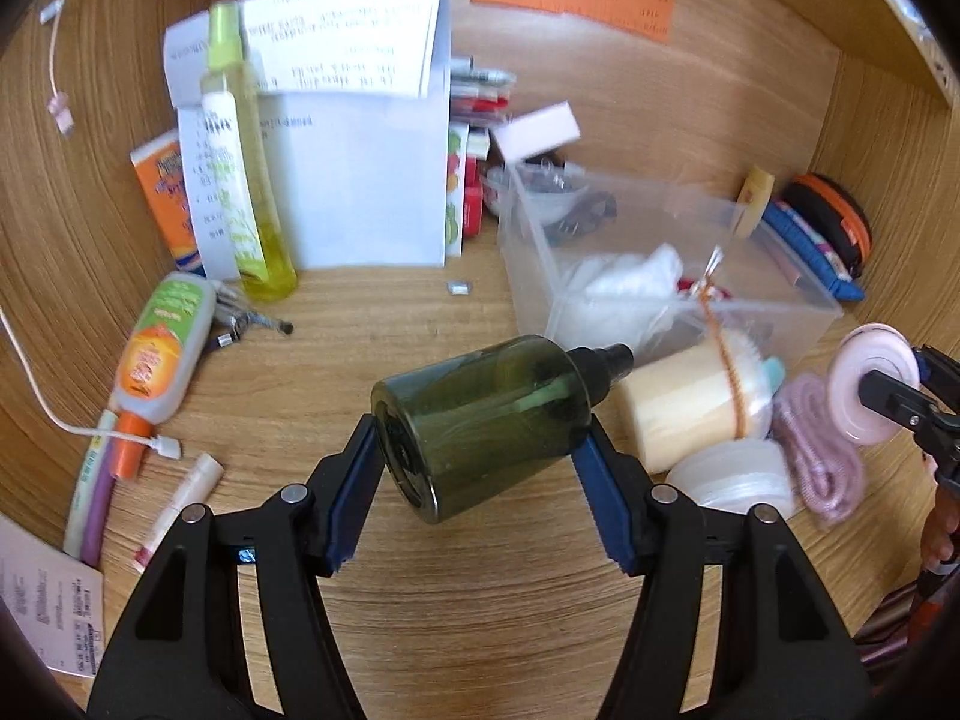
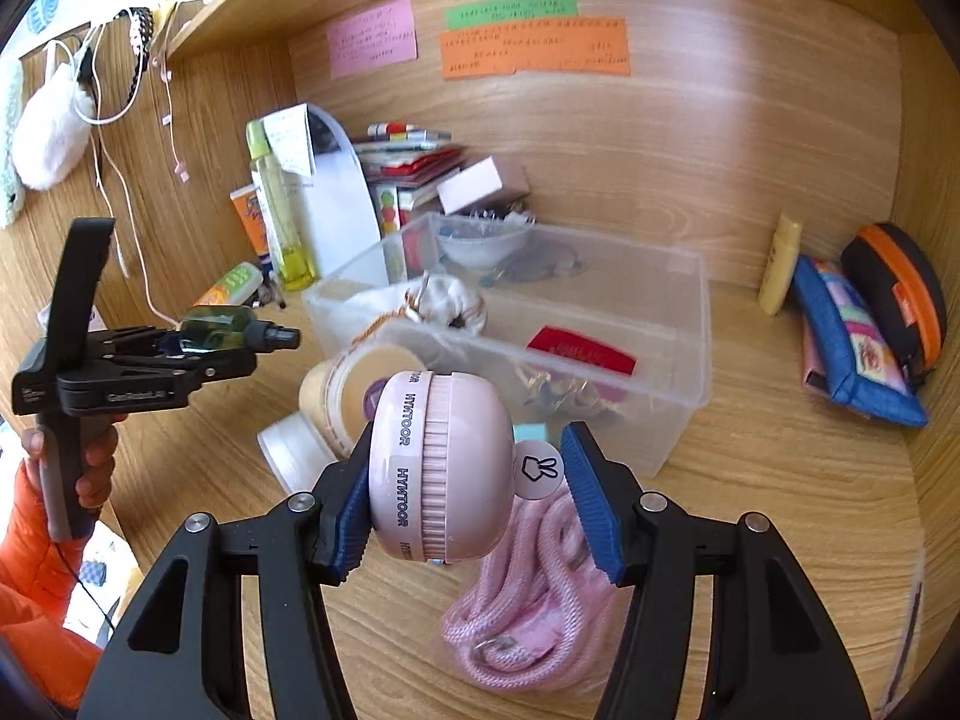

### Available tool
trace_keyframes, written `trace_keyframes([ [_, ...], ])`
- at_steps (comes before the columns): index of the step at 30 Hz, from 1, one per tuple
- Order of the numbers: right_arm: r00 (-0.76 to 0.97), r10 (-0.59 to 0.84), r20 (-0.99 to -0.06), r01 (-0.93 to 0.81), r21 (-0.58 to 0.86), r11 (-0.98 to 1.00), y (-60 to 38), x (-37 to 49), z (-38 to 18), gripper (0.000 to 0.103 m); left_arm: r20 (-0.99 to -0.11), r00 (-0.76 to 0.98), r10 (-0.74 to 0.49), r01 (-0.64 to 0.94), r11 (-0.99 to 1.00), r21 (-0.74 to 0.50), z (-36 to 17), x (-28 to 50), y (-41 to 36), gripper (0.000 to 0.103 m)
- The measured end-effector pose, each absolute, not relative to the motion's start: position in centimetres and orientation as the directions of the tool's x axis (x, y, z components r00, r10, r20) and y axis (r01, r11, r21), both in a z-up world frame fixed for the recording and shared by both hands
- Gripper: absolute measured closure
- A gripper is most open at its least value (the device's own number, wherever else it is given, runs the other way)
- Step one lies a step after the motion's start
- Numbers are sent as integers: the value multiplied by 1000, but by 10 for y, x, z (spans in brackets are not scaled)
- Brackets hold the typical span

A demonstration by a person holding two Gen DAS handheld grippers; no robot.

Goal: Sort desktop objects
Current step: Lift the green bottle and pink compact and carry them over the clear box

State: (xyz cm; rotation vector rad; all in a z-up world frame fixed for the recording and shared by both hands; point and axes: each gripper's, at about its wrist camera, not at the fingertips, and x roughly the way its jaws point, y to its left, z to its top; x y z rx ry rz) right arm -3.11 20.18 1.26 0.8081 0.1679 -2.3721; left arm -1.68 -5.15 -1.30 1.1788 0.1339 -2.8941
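Observation:
My left gripper [image 1: 477,474] is shut on a dark green spray bottle [image 1: 486,414] and holds it sideways above the wooden desk, black nozzle pointing right; the bottle also shows in the right wrist view [image 2: 222,327]. My right gripper [image 2: 468,498] is shut on a round pink device [image 2: 441,468] with a white rabbit tag, held above a pink cord bundle [image 2: 528,612]. That device shows in the left wrist view [image 1: 870,390] at the right edge. A clear plastic bin [image 2: 678,312] stands behind both, holding white cloth and small items.
A tall yellow spray bottle [image 1: 246,168], papers, an orange tube [image 1: 159,360] and pens lie at the left. A cream cylinder [image 1: 678,414] and a white lid [image 1: 738,480] sit by the bin. Blue and orange pouches [image 2: 864,336] lean at the right wall.

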Motion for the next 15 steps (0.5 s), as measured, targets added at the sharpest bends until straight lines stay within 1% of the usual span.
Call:
trace_keyframes([
  [9, -688, -503, -523, 562, 55, -825, 211, -46, 40, 48, -621, -783, 32, 26, -996, -84, 23, -18, -44, 40],
  [15, -720, -503, -479, 547, 55, -835, 215, -61, 58, 48, -587, -808, 47, 1, -997, -82, 41, -31, -34, 40],
])
